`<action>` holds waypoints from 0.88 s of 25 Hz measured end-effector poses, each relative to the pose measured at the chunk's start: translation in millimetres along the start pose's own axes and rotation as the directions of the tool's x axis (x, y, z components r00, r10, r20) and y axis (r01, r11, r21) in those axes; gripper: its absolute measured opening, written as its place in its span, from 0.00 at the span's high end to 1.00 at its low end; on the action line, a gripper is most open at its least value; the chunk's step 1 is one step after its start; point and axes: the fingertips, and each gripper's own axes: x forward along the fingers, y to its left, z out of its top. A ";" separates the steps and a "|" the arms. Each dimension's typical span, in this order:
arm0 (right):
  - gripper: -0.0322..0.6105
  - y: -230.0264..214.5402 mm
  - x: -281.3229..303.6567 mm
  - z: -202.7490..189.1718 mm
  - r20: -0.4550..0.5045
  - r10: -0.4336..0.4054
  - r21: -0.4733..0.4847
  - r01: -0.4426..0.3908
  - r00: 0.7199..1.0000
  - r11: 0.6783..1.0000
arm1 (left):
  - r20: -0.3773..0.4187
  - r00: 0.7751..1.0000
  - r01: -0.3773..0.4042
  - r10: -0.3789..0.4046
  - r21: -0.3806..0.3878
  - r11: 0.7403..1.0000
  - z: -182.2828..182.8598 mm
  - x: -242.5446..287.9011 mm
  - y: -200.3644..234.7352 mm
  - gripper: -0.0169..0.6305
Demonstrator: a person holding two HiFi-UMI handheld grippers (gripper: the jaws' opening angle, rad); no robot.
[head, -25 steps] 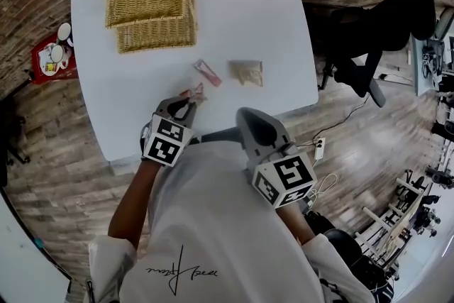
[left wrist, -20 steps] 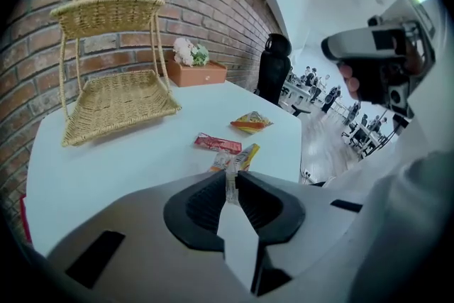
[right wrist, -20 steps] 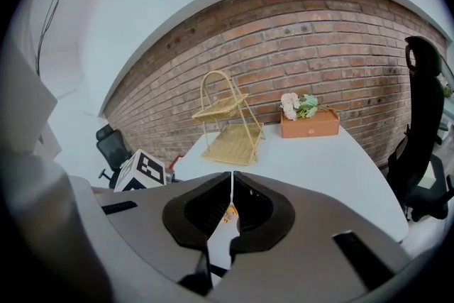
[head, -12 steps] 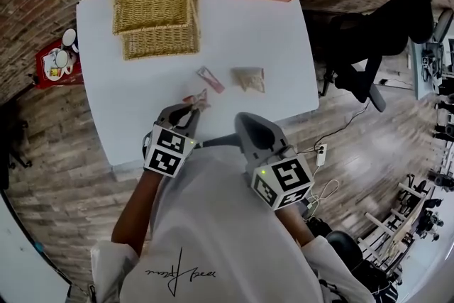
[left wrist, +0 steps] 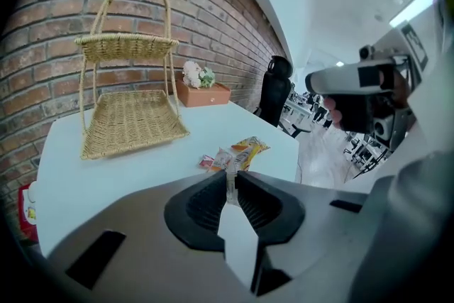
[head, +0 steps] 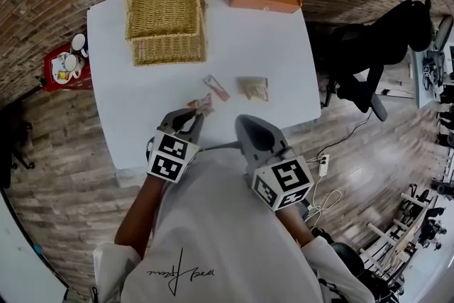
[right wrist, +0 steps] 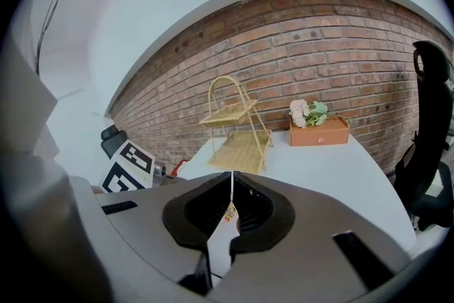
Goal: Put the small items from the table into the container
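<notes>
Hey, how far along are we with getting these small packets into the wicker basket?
Done: nothing yet; the wicker basket shows no packets on either tier. In hand: the left gripper pinches one red packet near the front of the table. Left: dropping that one in, then the pink packet and the beige packet lying on the table. The right gripper is shut and empty.

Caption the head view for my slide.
Left gripper pinches a small packet; a pink packet, a tan packet and a wicker basket sit farther along the white table.
</notes>
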 end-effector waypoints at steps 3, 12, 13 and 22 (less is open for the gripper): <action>0.92 2.8 3.6 6.1 0.013 0.009 -0.011 -0.008 1.000 1.000 | 0.017 1.000 -0.011 0.011 -0.001 1.000 6.3 -4.6 5.4 0.89; 0.92 4.2 9.0 19.9 0.051 0.009 -0.012 -0.008 0.999 1.000 | 0.053 0.998 -0.036 0.036 -0.005 0.999 24.6 -21.0 19.8 0.89; 0.92 5.0 9.2 20.9 0.055 0.008 -0.009 -0.008 0.998 1.000 | 0.058 0.998 -0.035 0.035 -0.007 0.999 26.5 -23.2 20.8 0.89; 0.92 13.8 15.7 27.2 0.083 0.013 -0.019 -0.012 0.996 1.000 | 0.142 0.990 -0.012 0.014 -0.015 1.000 57.2 -48.5 23.8 0.89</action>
